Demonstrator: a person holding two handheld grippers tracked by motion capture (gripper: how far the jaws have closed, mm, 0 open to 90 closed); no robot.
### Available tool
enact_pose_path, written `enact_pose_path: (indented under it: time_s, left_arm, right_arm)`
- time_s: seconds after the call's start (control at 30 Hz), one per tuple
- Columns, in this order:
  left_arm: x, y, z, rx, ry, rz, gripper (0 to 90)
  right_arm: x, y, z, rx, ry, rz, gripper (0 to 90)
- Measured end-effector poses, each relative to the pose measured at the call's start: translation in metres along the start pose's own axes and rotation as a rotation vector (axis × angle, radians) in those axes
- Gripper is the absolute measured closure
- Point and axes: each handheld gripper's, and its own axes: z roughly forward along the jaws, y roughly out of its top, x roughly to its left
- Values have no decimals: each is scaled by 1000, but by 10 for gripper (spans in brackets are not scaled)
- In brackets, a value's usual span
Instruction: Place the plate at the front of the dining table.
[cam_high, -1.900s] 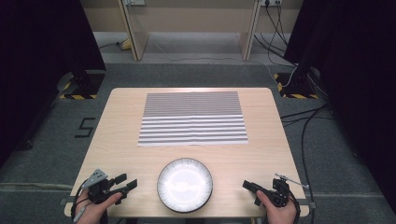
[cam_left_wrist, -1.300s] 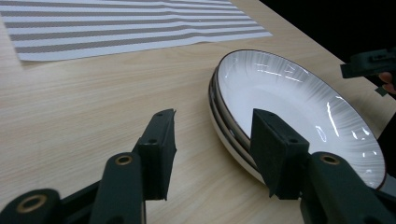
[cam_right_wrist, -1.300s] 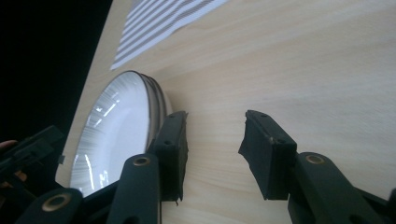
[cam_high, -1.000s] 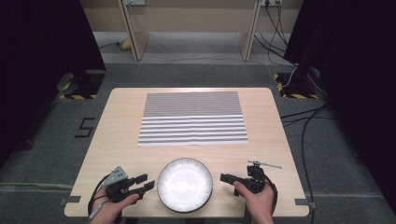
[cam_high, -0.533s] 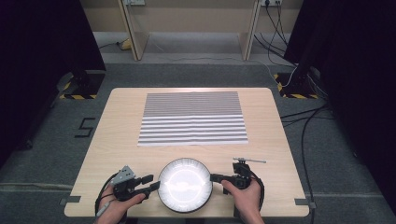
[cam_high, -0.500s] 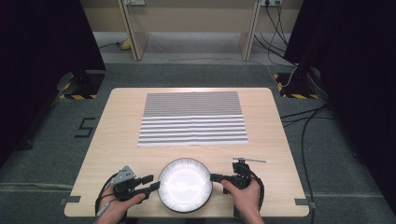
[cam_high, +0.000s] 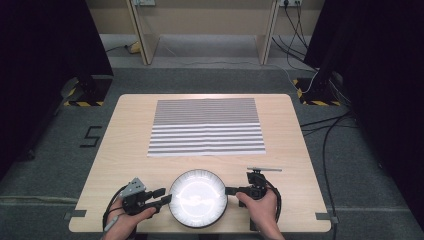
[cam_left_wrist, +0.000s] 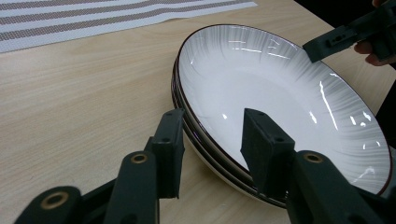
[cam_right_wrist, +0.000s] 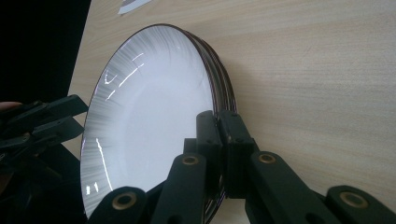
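A stack of white plates with dark rims (cam_high: 198, 198) lies at the table's front edge, in the middle. My left gripper (cam_high: 164, 196) is at its left side. In the left gripper view its jaws (cam_left_wrist: 210, 135) straddle the rim (cam_left_wrist: 187, 116), one pad outside and one over the bowl, with a gap left; they have just been closing. My right gripper (cam_high: 229, 190) is at the stack's right side. Its jaws (cam_right_wrist: 218, 121) have just closed and pinch the top plate's rim (cam_right_wrist: 212, 70).
A grey-and-white striped placemat (cam_high: 206, 126) lies flat across the far half of the wooden table (cam_high: 300, 150). Cables (cam_high: 325, 130) run over the floor to the right. Dark curtains stand at both sides.
Both hands came inward from the table's front corners to the plate stack. The right jaws closed onto the rim; the left jaws narrowed around the rim.
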Motion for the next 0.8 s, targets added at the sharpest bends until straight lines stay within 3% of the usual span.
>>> enact_pose_path:
  time_s: [0.03,0.13,0.4,0.47,0.63,0.67,0.8]
  left_arm:
    - [0,0,0,1,0,0,588]
    - [1,0,1,4,0,-2,590]
    - [0,0,3,7,-7,1,603]
    - [0,1,2,6,8,12,599]
    - [3,2,-2,-4,10,7,616]
    - [2,1,-2,-3,12,16,618]
    - [1,1,-2,-15,26,42,632]
  right_arm:
    - [-4,0,0,6,33,42,879]
    - [-11,0,0,11,81,88,878]
    - [-15,3,3,47,126,139,880]
    - [-15,3,5,53,139,148,880]
    - [-7,3,12,53,116,98,872]
    - [-2,2,14,47,80,52,837]
    - [3,1,17,42,70,17,748]
